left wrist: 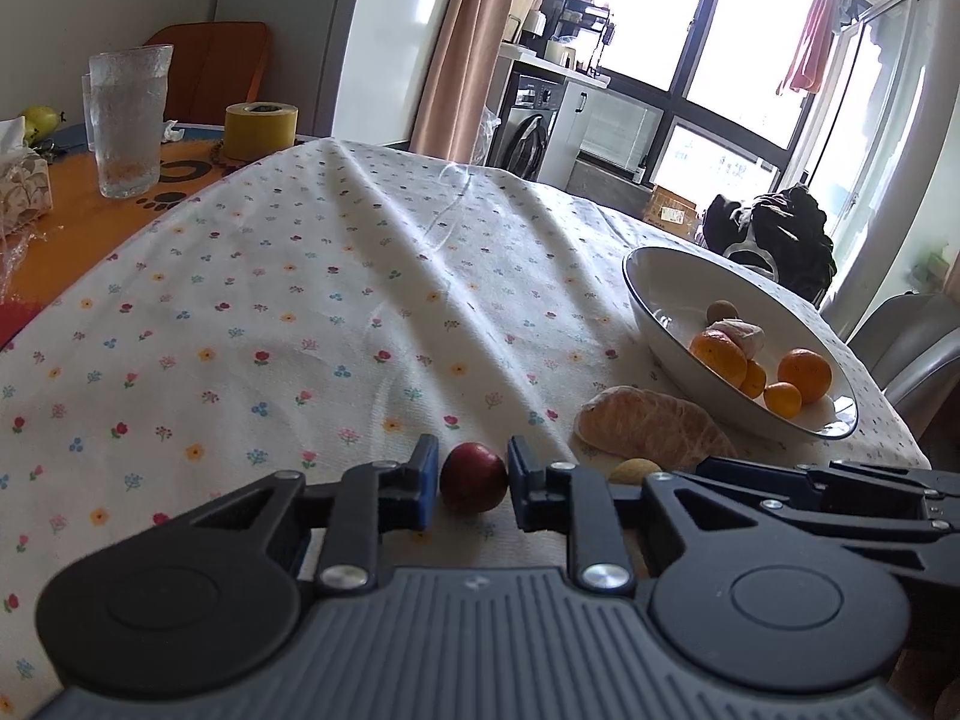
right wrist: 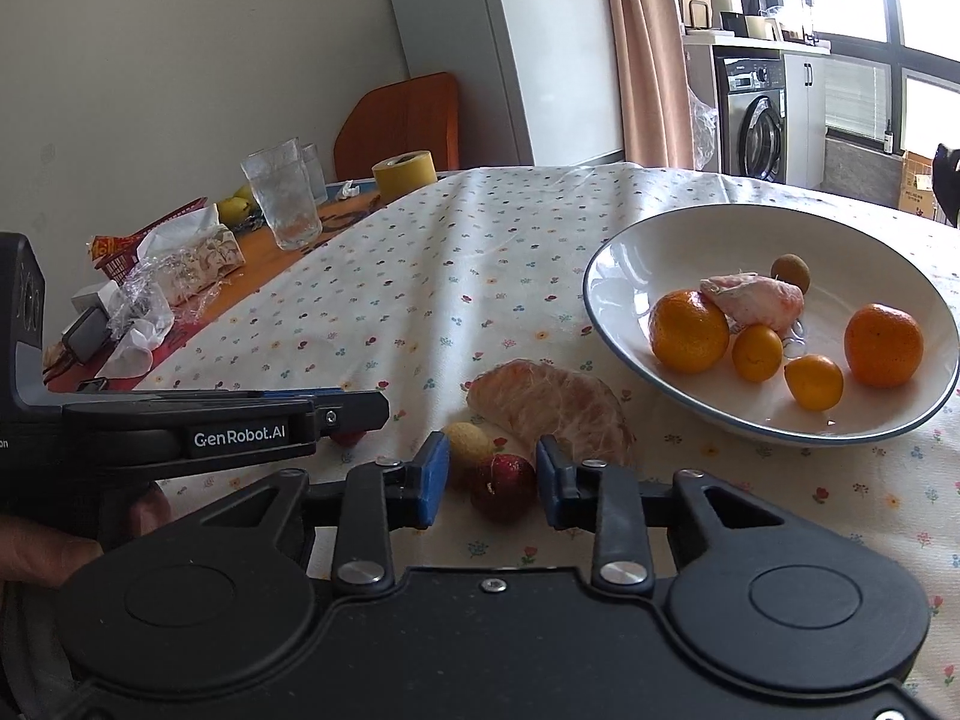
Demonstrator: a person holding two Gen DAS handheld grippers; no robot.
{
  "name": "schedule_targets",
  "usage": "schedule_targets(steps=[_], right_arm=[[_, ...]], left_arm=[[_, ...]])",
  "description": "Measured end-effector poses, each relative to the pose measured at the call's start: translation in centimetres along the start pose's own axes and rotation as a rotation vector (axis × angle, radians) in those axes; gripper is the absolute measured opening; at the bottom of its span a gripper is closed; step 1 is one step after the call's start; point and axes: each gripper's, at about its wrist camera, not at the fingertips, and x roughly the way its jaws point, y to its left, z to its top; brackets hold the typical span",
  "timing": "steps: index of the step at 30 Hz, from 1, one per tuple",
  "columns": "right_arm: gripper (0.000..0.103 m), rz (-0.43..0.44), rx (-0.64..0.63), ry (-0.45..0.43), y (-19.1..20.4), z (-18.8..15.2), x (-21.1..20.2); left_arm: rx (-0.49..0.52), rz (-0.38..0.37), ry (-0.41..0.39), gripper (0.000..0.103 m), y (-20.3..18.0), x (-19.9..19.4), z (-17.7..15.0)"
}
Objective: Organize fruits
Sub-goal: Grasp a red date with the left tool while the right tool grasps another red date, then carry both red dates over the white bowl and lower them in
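Only one readable marking is showing: "GenRobot.AI" in white letters on the black side of the left gripper [right wrist: 354, 414], seen from the right wrist view. Dark lettering is showing on the orange mat [left wrist: 108, 204] beside paw prints, but it's partly covered and unreadable. The cardboard box [right wrist: 918, 186] label is coming out too small to read.

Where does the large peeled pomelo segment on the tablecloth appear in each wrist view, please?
Left wrist view: the pomelo segment lies lower right, just right of the left tool.
Right wrist view: it lies near centre, just beyond the right tool.
Shared landmark: the white bowl, to the segment's right in both views.
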Motion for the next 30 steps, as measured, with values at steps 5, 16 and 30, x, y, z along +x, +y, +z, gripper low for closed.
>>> schedule_targets(steps=[5, 16, 30], right_arm=[[0.022, -0.005, -0.039, 0.0, 0.9, -0.4, -0.3], [0.021, -0.019, -0.031, -0.059, 0.4, 0.7, -2.3], [0.021, -0.057, 0.006, -0.141, -1.9, 1.9, -4.8]], left_arm=[[-0.008, -0.015, -0.01, 0.022, 0.1, -0.8, -0.2], [-0.008, -0.03, -0.057, 0.022, -0.4, -3.0, 0.6], [0.021, -0.042, -0.103, 0.022, -2.8, -4.3, 1.8]])
